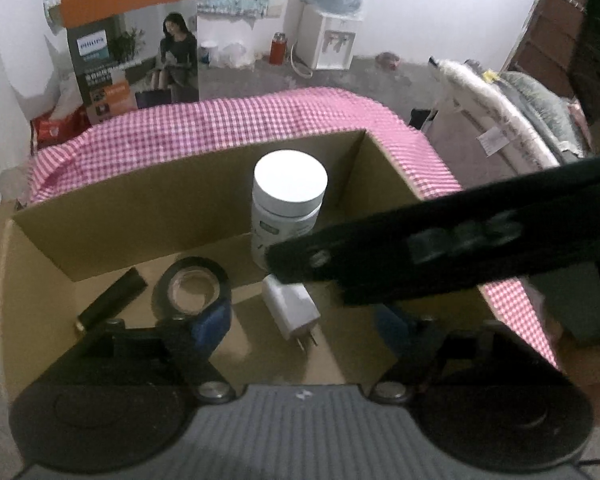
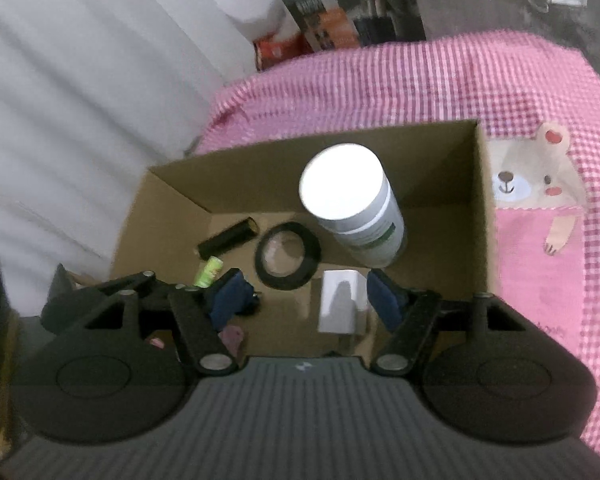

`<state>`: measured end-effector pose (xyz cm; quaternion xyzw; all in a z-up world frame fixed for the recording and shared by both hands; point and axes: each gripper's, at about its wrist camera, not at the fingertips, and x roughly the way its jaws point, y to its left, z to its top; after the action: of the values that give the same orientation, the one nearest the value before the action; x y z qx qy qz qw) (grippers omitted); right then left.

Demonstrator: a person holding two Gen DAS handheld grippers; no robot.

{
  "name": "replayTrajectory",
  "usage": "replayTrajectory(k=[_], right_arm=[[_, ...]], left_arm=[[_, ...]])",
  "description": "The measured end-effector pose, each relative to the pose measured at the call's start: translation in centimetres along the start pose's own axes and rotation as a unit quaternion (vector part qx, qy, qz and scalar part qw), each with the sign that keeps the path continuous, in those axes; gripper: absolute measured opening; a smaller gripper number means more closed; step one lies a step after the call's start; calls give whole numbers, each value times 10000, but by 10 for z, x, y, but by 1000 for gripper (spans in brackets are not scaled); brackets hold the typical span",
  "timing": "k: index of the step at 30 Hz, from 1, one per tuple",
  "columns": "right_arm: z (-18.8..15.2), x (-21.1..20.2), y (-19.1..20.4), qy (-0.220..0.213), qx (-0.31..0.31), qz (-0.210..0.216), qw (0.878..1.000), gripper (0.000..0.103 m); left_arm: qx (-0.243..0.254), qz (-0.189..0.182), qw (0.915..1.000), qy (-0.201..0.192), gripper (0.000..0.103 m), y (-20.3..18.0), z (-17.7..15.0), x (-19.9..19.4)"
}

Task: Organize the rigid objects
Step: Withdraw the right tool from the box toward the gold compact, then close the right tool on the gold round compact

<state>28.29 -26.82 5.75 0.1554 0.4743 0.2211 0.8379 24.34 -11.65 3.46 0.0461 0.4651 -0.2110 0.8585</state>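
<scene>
The cardboard box [image 2: 482, 216] sits open on the pink checked cloth [image 2: 420, 80] and holds the task items. A white-capped bottle [image 2: 352, 204] stands upright toward the far right of the box floor. Beside it lies a black tape roll [image 2: 288, 256], flat, with a black cylinder [image 2: 227, 238] on its side further left. A white charger plug [image 2: 342, 306] lies on the near floor, prongs [image 1: 306, 342] pointing toward the camera in the left wrist view. A small green item [image 2: 209, 272] rests near the black cylinder. The right gripper [image 2: 304, 298] is poised above the box, tilted downward, fingers spread and empty, with the charger plug lying between and below the blue pads [image 2: 382, 292]. The left gripper [image 1: 304, 320] also points down into the box, released and holding nothing. A black bar of the other unit [image 1: 440, 248] crosses the left wrist view diagonally.
</scene>
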Motion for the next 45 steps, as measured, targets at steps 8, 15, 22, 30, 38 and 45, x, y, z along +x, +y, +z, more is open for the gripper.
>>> replayTrajectory(k=[8,15,22,30,38,45], right_arm=[[-50,-89,16,-1253,-150,226,9918,87],[-123,-124,24,-1889,-157,96,9818,102],[-184,-110,34,-1758,109,210,9841,102],[-203,-64,56,-1161,85,450,9922,102],[-202,-32,62,-770,208,601,9950,102],[-197,-4,53,-422,584,962,9927,102]], left_arm=[[47,-108,9978,-650,91,4,-40,-72],[-159,-98,9944,-1043,95,12,-101,-117],[-534,98,9946,-888,95,26,-156,-118],[-680,395,9948,-644,95,38,-193,-101],[-373,725,9947,-628,95,34,-201,-86],[55,913,9943,-555,87,28,-202,-66]])
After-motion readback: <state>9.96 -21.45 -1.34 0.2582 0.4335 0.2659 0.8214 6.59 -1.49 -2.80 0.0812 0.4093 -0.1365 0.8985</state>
